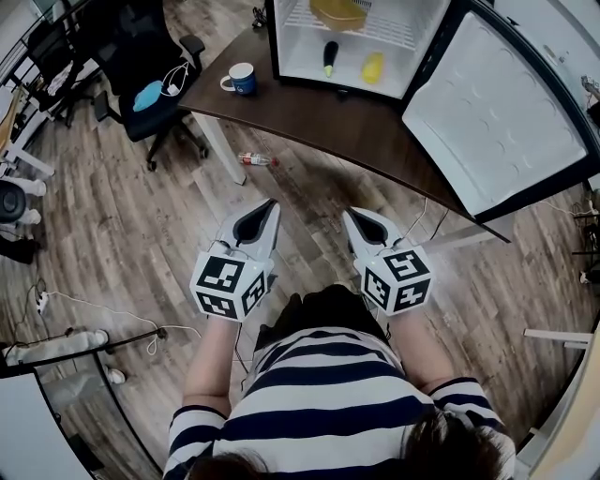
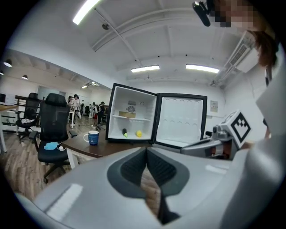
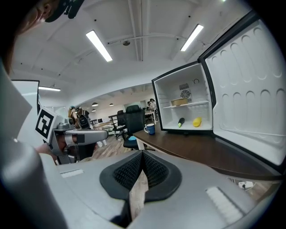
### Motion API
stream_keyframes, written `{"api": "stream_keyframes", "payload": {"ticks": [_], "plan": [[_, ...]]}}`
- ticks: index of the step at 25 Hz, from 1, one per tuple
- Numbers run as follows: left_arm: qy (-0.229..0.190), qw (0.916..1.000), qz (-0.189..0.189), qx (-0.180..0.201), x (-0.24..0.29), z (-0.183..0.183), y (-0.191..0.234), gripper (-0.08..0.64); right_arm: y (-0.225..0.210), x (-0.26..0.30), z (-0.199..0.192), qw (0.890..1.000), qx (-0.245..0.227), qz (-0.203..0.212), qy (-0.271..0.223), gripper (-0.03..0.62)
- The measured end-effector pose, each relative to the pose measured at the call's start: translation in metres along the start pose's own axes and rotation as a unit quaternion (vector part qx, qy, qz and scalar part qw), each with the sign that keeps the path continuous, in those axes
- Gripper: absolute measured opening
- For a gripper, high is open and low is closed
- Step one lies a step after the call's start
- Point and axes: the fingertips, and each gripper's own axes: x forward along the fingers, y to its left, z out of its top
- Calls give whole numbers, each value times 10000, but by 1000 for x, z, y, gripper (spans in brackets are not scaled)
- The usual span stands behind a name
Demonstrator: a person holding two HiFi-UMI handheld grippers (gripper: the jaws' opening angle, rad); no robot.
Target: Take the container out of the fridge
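The left tool (image 1: 271,204) and the right tool (image 1: 350,215) were cased in smooth, matt grey plastic. Their pads (image 2: 132,167) were faced with black, finely ribbed, rubber-like material. The worktop (image 1: 356,131) was finished in dark brown wood grain with a slight sheen. The floor (image 1: 141,234) was laid in pale, matt wood planks. The fridge (image 1: 300,52) was lined with smooth, faintly glossy white plastic. The container (image 1: 337,11) appeared to be made of yellowish translucent plastic. The mug (image 1: 242,78) was glazed a glossy blue.
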Motion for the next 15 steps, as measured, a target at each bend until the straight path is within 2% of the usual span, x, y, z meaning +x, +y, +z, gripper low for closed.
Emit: {"api": "stream_keyframes", "payload": {"ticks": [9, 15], "plan": [[80, 9997, 73, 217, 31, 6, 23, 0, -21, 40, 15, 10000, 17, 52, -25, -3], [119, 9993, 45, 362, 75, 22, 40, 0, -47, 72, 35, 9999, 13, 133, -52, -3]]}}
